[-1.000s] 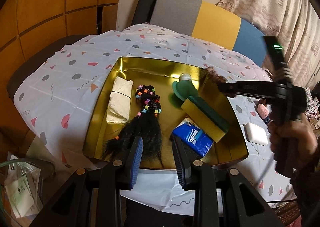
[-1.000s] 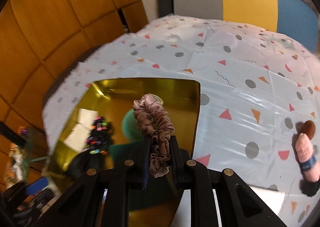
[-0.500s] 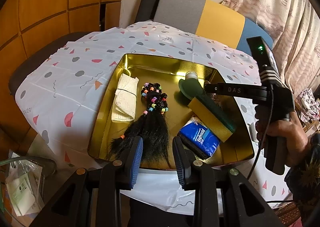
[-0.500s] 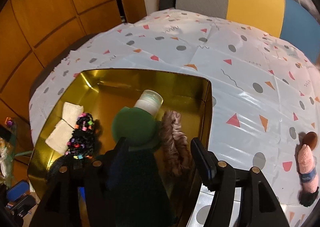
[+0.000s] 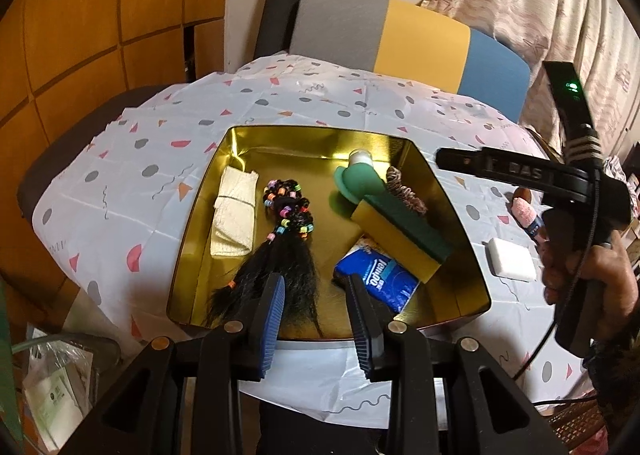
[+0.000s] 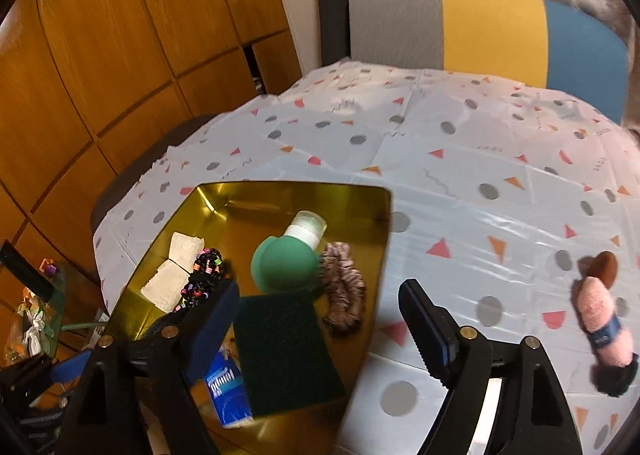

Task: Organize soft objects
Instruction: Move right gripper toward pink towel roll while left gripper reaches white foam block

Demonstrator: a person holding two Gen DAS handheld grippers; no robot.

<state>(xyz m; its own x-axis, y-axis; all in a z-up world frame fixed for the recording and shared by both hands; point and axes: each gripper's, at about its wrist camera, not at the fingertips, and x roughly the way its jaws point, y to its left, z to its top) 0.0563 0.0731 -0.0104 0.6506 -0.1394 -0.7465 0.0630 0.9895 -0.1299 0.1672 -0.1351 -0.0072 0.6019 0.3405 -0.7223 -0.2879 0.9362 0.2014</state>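
Letting go is the step in hand: your right gripper (image 6: 320,327) has its jaws opening, with nothing pinched between them, and the scrunchie (image 6: 345,291) lies free in the gold tray (image 5: 460,223). It sits at the tray's right side, touching the green bottle (image 6: 282,265) and just beyond the sponge (image 5: 400,233), close to the right wall. Its loop is squashed flat, so the long axis runs from near the bottle cap toward you and slightly right, roughly along that wall; it has no real front or back.

Your left gripper (image 5: 316,315) hovers at the tray's near edge, over the tip of the beaded hairpiece (image 5: 286,231). Its jaws are part-open and grasp nothing.

By my reading, three pieces are left on the table (image 6: 460,159): a pink roll (image 6: 604,319) with a blue band, a brown pad (image 6: 604,269) just beyond it, and a white block (image 5: 512,259) right of the tray. The roll looks the likeliest next pick. Swing your right gripper rightward, clear of the tray wall, and keep the jaws wide. The roll's long axis runs away from you and a little left, so close across its middle near the band. It should squash easily; squeeze gently so it does not slip out sideways.
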